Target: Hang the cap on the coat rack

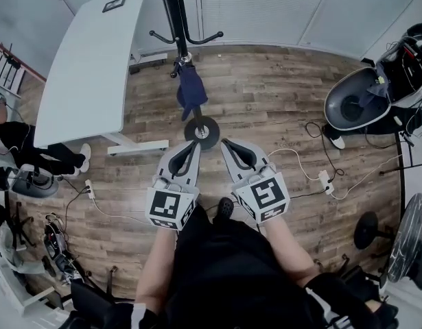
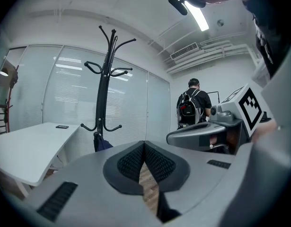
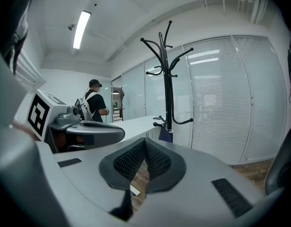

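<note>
The black coat rack [image 1: 175, 5] stands on its round base just ahead of me on the wooden floor. A dark blue cap [image 1: 191, 91] hangs from one of its low hooks. My left gripper [image 1: 194, 144] and right gripper [image 1: 224, 142] are held side by side close to my body, tips short of the rack's base. Both are shut with nothing between their pads. In the left gripper view the rack [image 2: 105, 79] and cap [image 2: 101, 144] sit beyond the closed left gripper [image 2: 144, 144]. In the right gripper view the rack [image 3: 168, 79] and cap [image 3: 165, 134] stand past the closed right gripper [image 3: 145, 142].
A white table [image 1: 94, 67] stands left of the rack, with a seated person [image 1: 18, 149] beside it. A grey pod chair [image 1: 361, 101] is at the right. Cables and a power strip [image 1: 325, 180] lie on the floor. A person with a backpack [image 2: 192, 108] stands further off.
</note>
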`<state>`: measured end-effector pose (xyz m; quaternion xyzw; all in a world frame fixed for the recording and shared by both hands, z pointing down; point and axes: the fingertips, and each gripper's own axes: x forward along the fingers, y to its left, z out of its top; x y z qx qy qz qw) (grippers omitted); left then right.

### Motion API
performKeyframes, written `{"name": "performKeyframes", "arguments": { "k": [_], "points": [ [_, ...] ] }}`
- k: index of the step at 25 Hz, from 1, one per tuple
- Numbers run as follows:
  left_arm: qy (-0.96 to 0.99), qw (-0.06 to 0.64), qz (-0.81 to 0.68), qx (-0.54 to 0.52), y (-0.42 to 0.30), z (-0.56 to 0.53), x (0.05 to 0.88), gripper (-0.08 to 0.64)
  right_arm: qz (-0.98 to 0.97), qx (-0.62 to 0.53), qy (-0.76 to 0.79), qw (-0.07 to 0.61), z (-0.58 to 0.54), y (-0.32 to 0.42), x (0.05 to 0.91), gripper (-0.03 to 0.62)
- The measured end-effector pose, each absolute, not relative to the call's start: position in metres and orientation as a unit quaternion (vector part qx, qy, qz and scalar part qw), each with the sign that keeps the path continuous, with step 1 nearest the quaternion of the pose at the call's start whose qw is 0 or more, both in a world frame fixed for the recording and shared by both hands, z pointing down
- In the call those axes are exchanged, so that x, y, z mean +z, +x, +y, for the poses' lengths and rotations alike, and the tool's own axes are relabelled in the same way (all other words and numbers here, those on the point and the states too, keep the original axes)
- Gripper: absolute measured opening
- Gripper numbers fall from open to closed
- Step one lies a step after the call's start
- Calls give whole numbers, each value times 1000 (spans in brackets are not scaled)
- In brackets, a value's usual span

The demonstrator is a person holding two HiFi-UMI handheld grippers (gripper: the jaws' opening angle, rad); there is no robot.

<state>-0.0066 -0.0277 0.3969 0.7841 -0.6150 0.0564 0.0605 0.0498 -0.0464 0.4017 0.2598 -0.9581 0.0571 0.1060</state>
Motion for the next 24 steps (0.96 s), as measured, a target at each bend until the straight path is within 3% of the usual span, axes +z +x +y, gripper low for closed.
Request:
{"name": "performKeyframes", "arguments": {
  "k": [24],
  "points": [
    [790,65,-607,62,8,-19,397,15,-962,39,245,111,-32,60,399,29]
  ]
}}
